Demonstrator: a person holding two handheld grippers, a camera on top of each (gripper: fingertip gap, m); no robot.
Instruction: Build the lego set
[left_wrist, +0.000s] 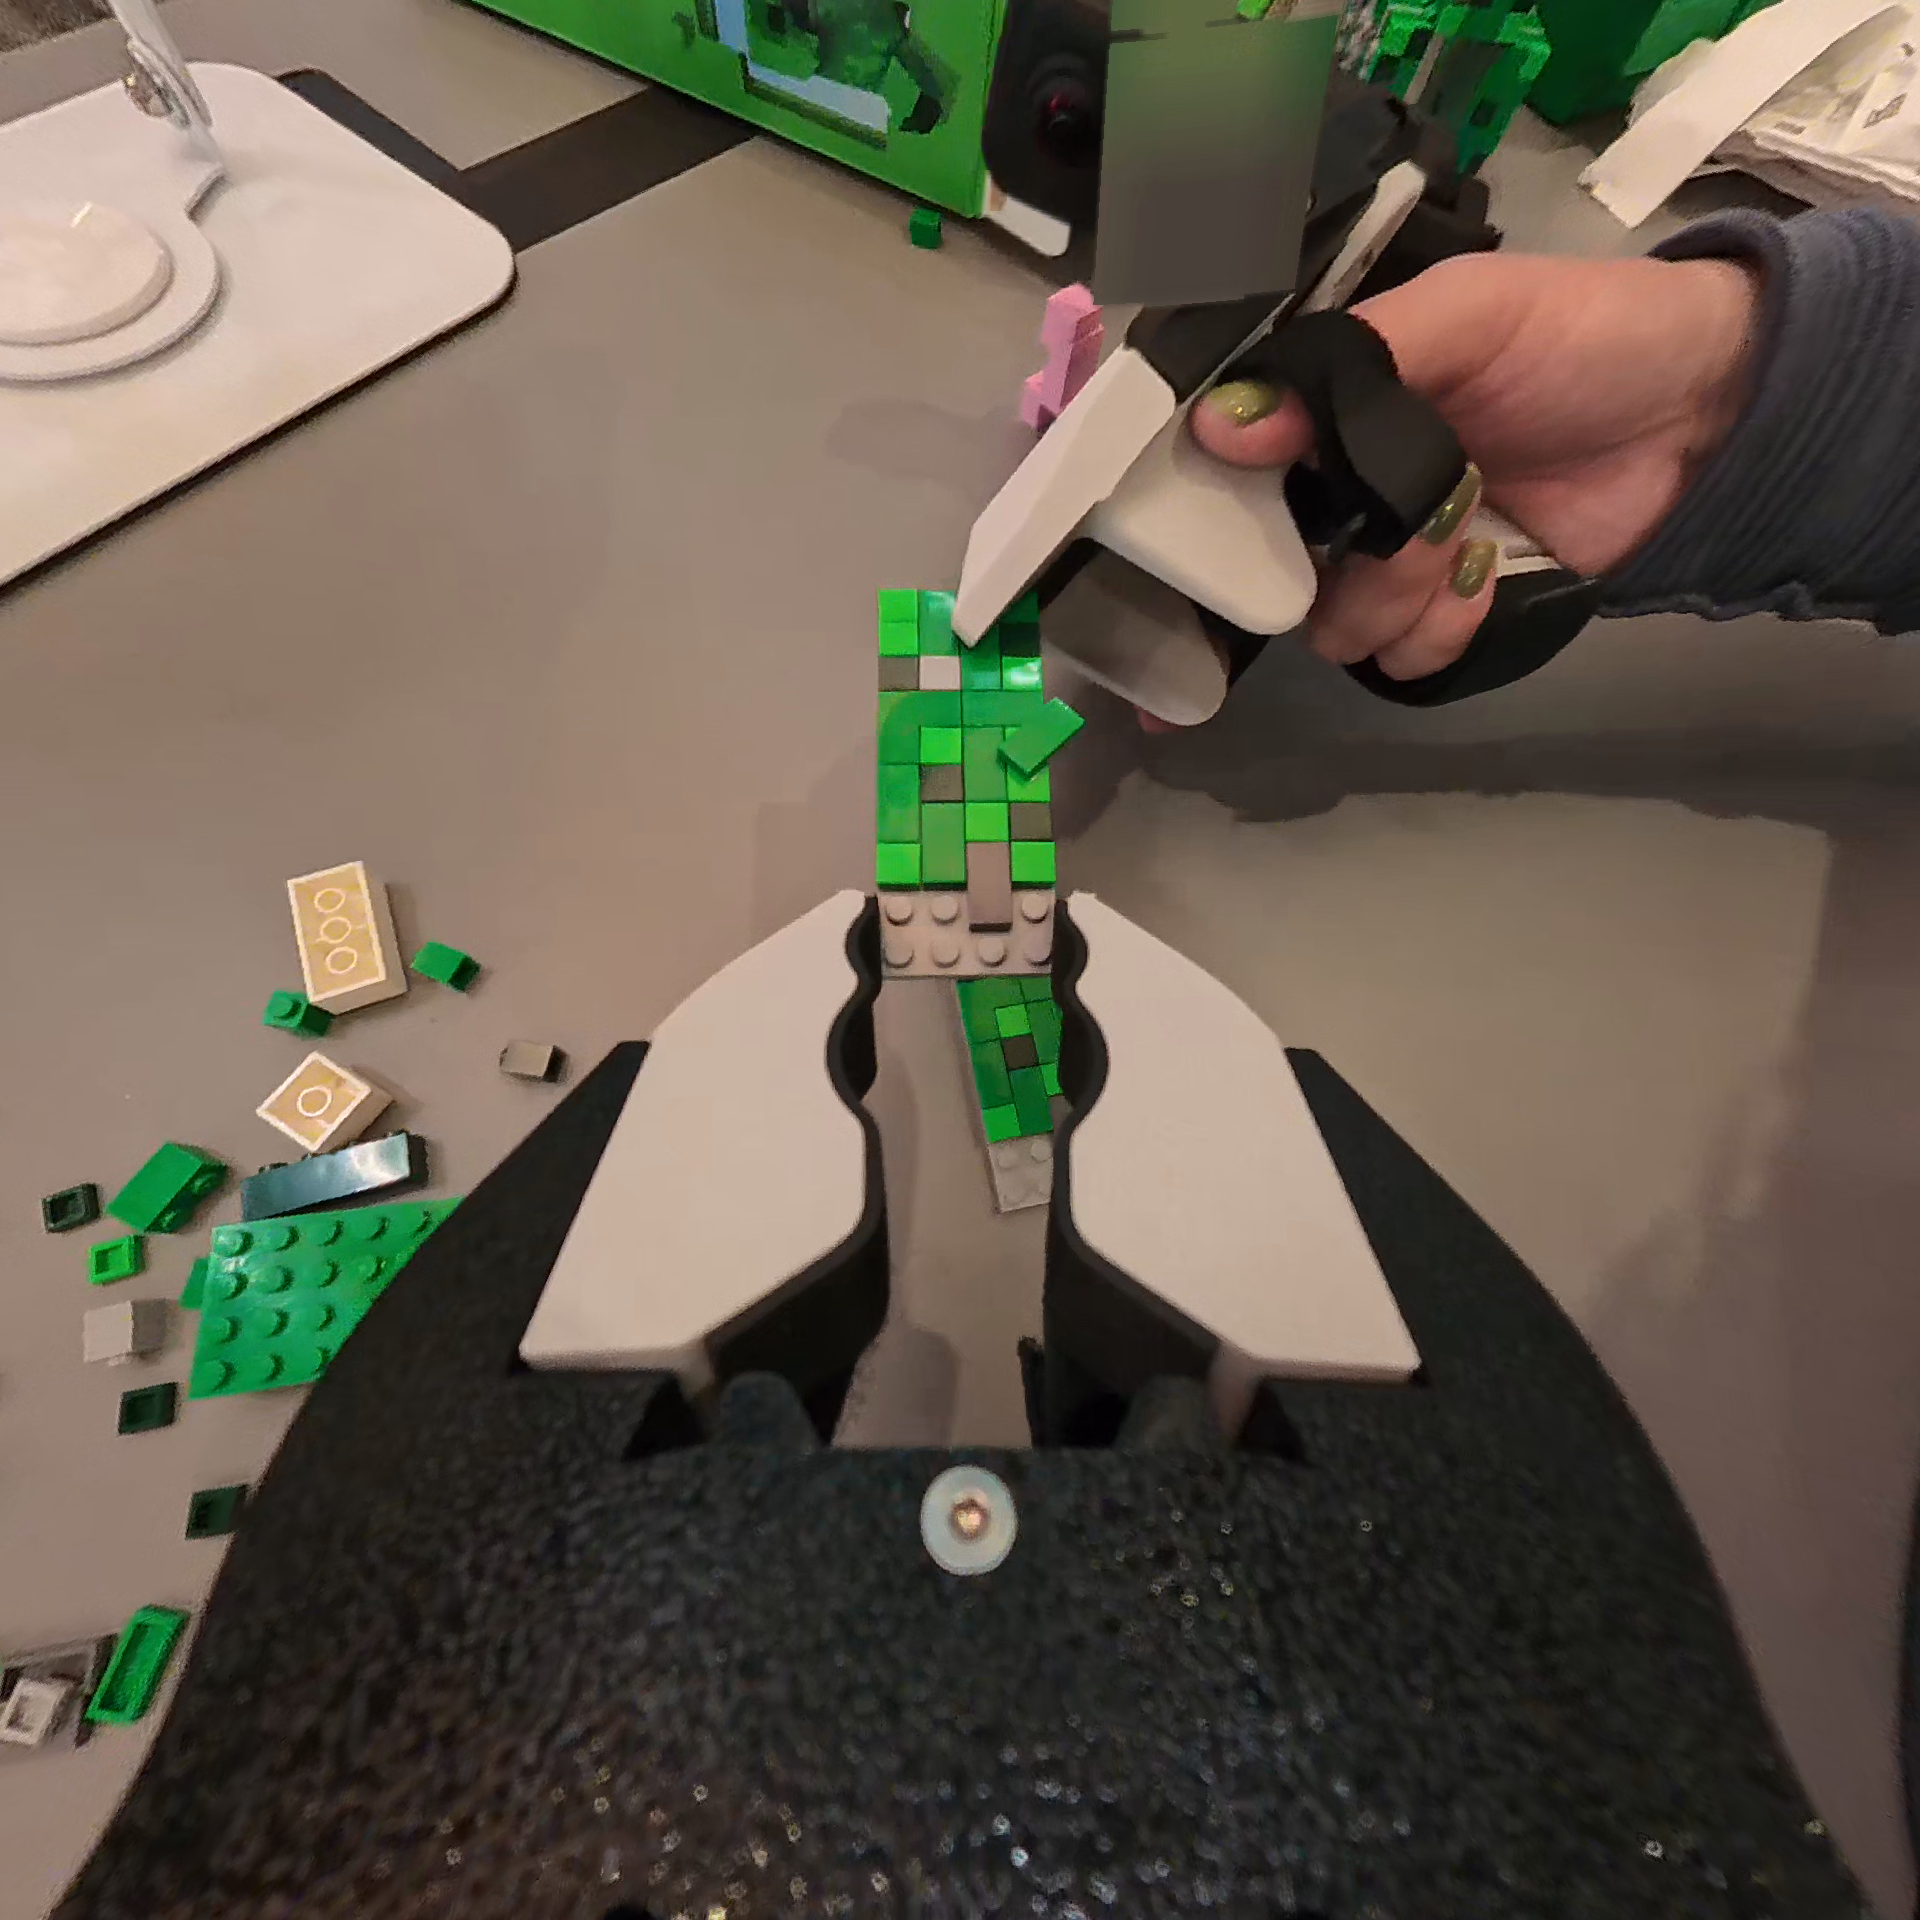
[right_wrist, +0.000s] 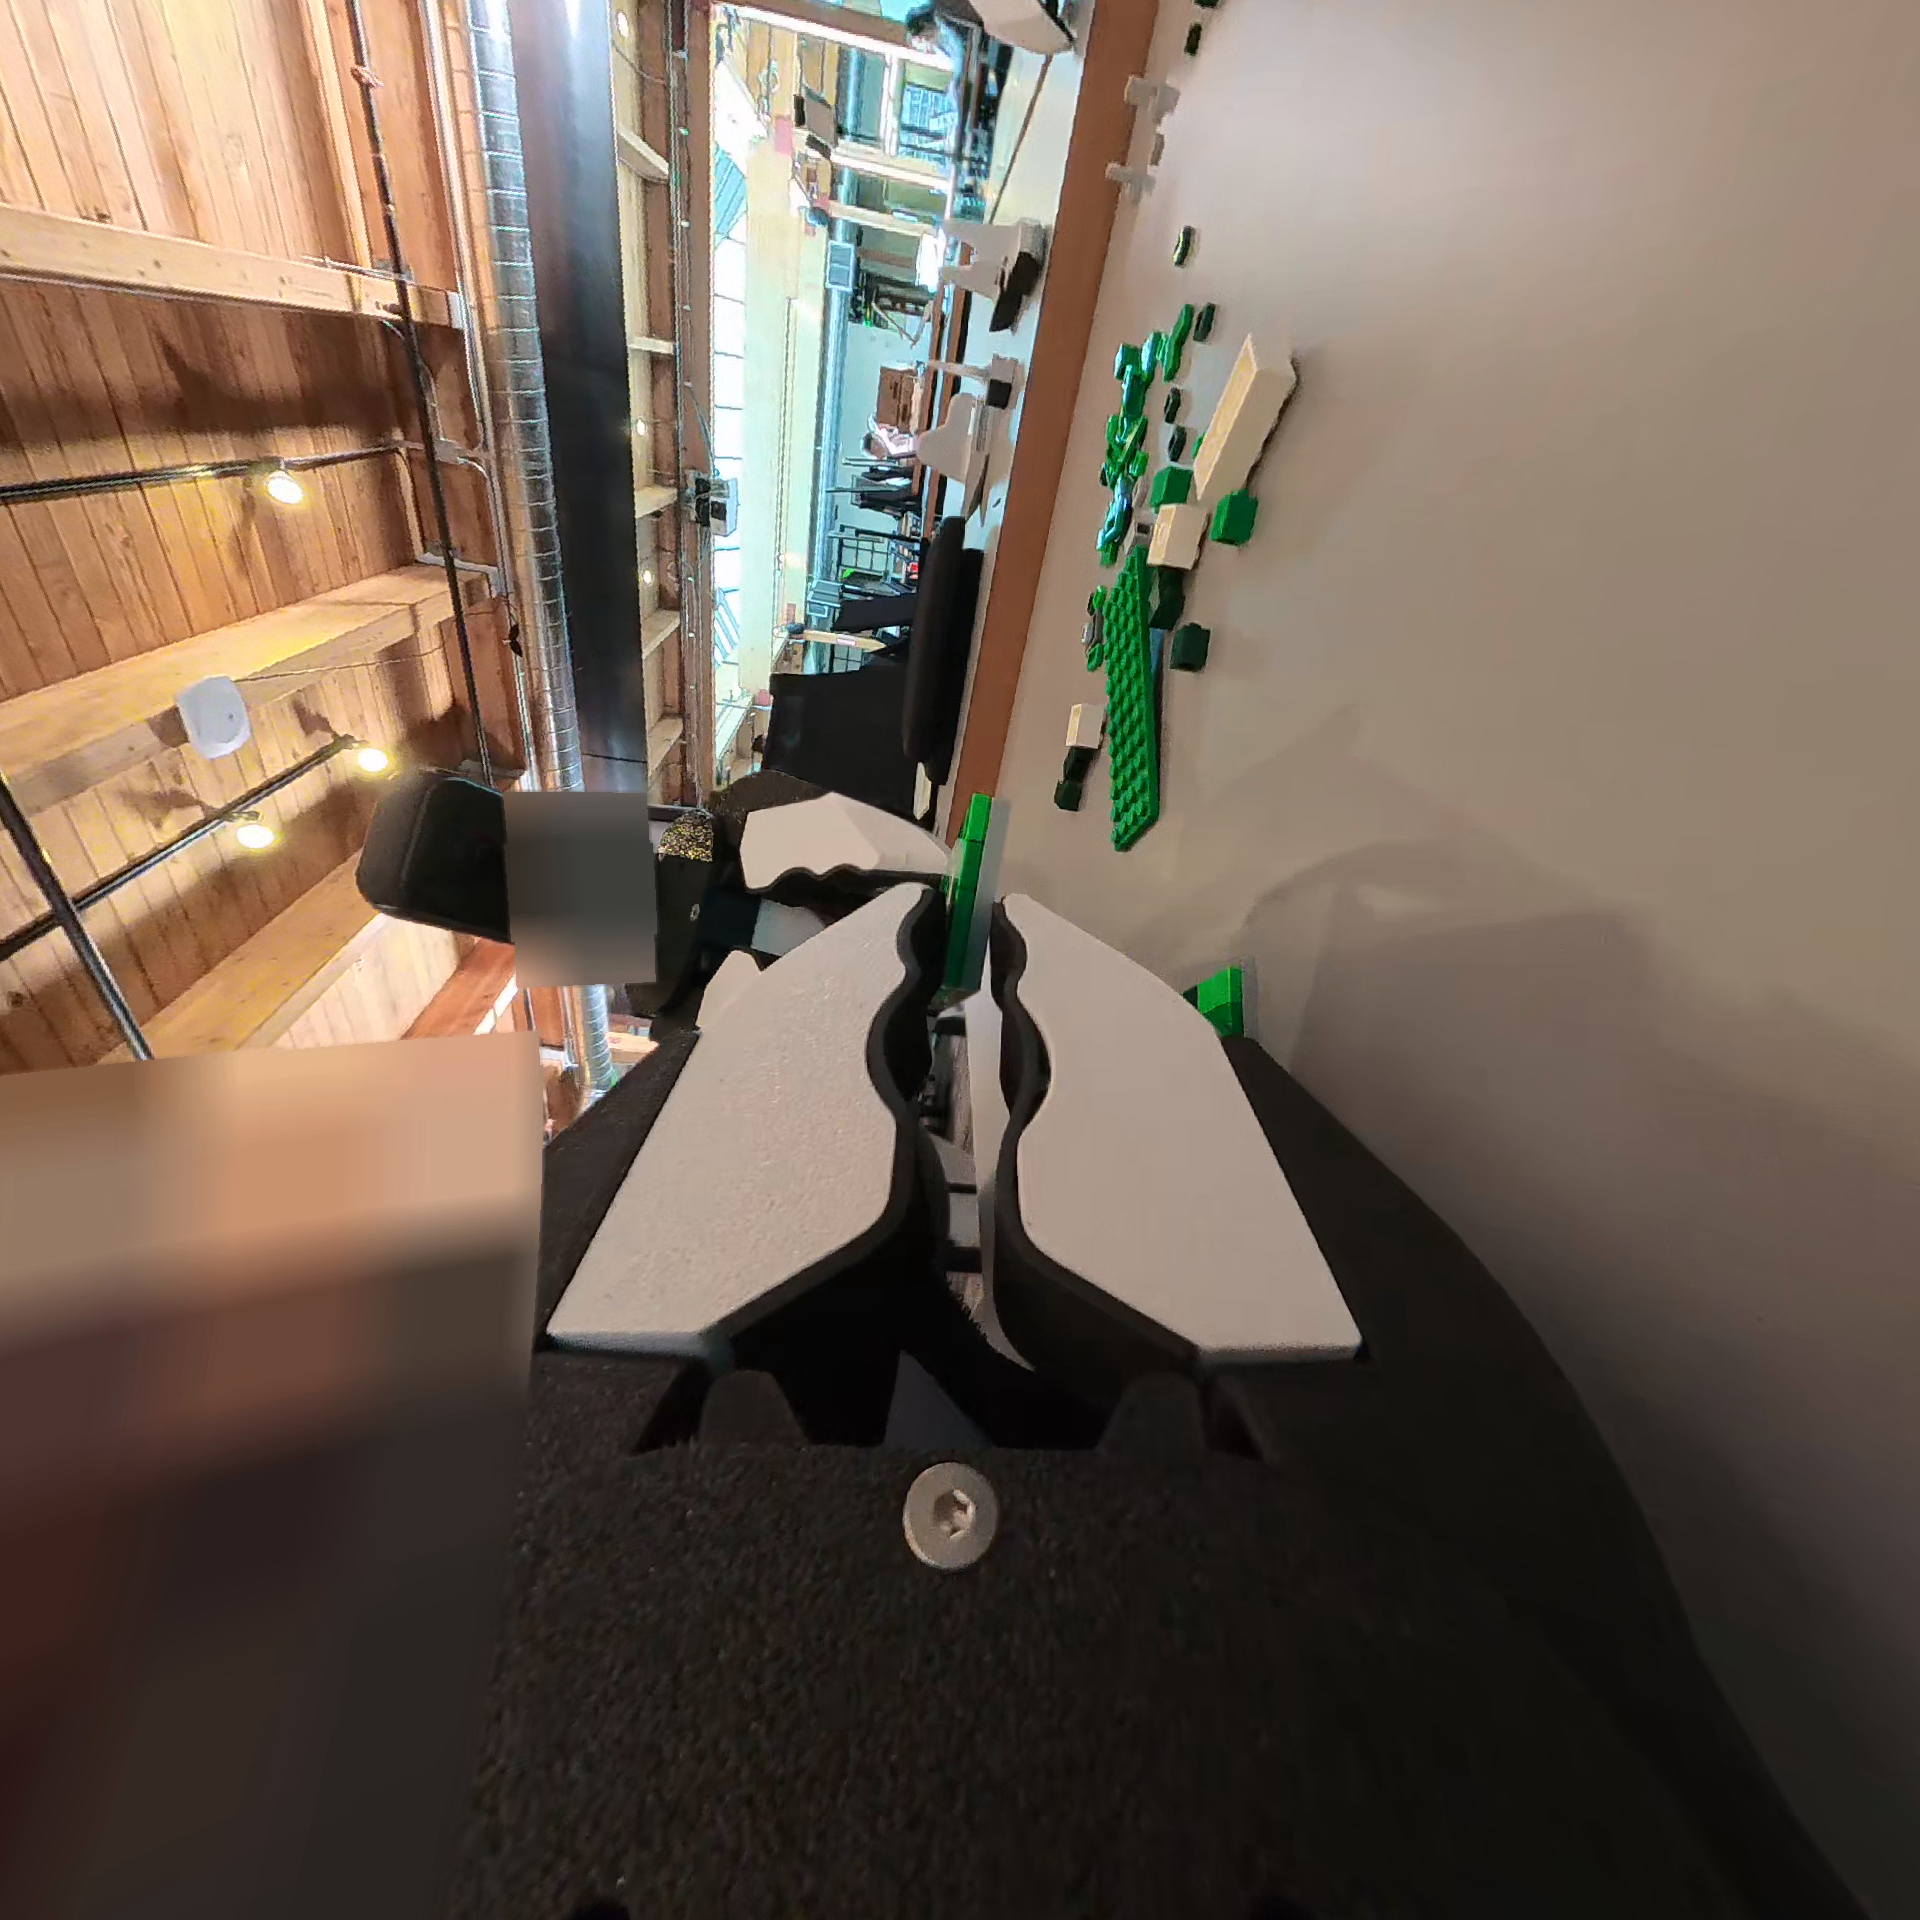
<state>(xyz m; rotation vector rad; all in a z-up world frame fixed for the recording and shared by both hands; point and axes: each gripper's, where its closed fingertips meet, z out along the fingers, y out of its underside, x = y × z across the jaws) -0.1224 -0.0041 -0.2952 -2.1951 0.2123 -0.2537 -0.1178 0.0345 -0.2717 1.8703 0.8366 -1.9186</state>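
Panel of green tiles (left_wrist: 961, 769), long and narrow, mixed light and dark green squares with a few grey ones on a grey studded plate, is held off the desk (left_wrist: 520, 675) between both tongs. Left tongs (left_wrist: 969, 940) are clamped across its width at the near bare-stud end, one black pad on each long edge. Right tongs (right_wrist: 971, 935) grip the far end the other way, across the thin dimension: one finger over the tiled face, one behind. In the right wrist view the panel shows edge-on, green over grey, with the pads closed on both faces. A hand (left_wrist: 1558, 436) holds that tool.

One loose green tile (left_wrist: 1042, 736) sits askew on the panel's right edge between the two tongs, not pressed flat.

A second tiled strip (left_wrist: 1013, 1070), same pattern, lies on the desk below the held panel, inside the gap of the left tongs and against the right finger; contact cannot be told.

- Left of the left tongs: a green baseplate (left_wrist: 301, 1288), two tan bricks (left_wrist: 338, 930) and scattered small green and grey pieces.
- Beyond the right tongs: a pink piece (left_wrist: 1065, 353) and a green box (left_wrist: 831, 83).
- Far left: a white stand base (left_wrist: 208, 260).
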